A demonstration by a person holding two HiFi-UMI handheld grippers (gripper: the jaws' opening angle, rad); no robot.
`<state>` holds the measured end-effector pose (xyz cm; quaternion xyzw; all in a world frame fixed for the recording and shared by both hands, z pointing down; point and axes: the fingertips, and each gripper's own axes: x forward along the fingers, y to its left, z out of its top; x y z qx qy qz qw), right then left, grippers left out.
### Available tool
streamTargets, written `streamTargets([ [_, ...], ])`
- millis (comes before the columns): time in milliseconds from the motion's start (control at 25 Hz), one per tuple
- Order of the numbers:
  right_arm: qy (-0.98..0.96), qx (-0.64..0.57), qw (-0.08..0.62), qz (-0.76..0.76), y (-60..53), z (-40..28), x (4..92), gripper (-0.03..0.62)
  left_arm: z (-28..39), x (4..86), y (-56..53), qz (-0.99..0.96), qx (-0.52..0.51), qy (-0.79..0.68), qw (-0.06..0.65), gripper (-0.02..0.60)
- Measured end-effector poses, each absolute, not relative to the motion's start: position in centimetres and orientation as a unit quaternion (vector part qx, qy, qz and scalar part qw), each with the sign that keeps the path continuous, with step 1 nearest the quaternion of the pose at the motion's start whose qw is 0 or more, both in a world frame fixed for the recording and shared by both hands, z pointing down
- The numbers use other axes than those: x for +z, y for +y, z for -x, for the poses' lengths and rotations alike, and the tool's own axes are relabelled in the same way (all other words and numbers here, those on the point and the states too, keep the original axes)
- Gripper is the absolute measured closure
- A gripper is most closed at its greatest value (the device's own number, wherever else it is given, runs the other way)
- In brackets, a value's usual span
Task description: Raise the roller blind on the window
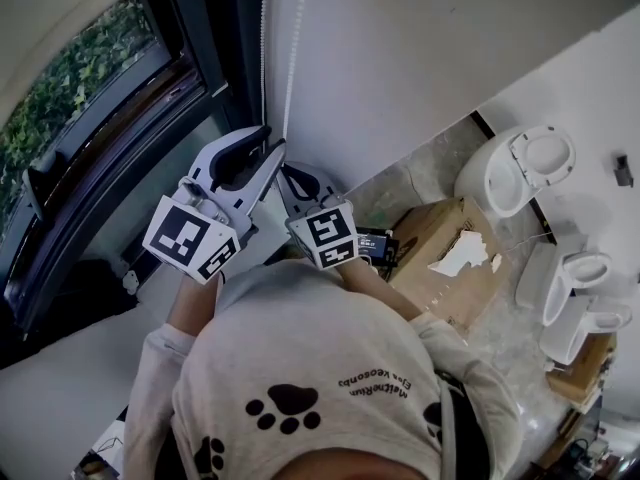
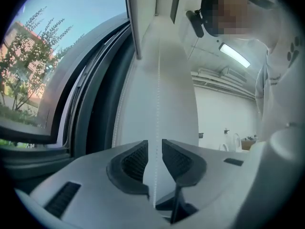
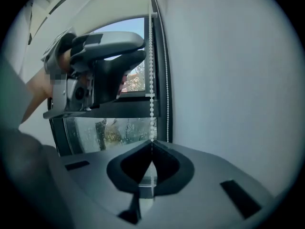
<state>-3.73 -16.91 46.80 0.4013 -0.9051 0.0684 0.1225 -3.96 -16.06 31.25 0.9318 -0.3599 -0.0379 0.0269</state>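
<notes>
Chain [image 1: 293, 58] of white beads hangs in 2 strands down the corner between the dark window frame [image 1: 190, 78] and a bare wall [image 1: 420, 58]. Its top runs out of every view, so the blind's roller is cut off. Which pale surface up there is blind fabric, I cannot tell.

The right gripper [image 3: 151, 144] has its jaws closed on 1 strand, and the beads vanish into the pinch at its tips. The left gripper [image 2: 155, 147] sits higher on the chain. Its jaws stand apart and a strand runs down through the gap, pressed by neither pad. Whether both grippers work the same strand is hard to make out. In the head view the jaw tips crowd together and overlap.

Room is tight on the window side, where the frame stands just beside the chain. The wall side is open and flat.

The person's shirt [image 1: 300, 388] fills the bottom of the head view and hides the floor beneath. A box [image 1: 440, 258] and toilets [image 1: 500, 183] sit on the floor to the right, well apart from both grippers.
</notes>
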Motion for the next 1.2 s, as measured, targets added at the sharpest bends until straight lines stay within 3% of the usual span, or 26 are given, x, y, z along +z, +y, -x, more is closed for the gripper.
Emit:
streamTargets([
  [280, -0.908, 0.064, 0.122, -0.395, -16.6, 4.3, 47.0, 0.585, 2.6, 26.9, -17.2, -0.941, -0.043, -0.336, 0.000, 0.502],
  [440, -0.907, 0.063, 0.120, -0.398, -16.7, 4.1, 47.0, 0.585, 2.3, 26.2, -17.6, -0.939, -0.032, -0.341, -0.009, 0.558],
  [1200, -0.906, 0.088, 0.124, -0.394, -16.5, 3.6, 51.0, 0.585, 2.3, 30.7, -17.0, -0.932, -0.045, -0.359, 0.032, 0.561],
])
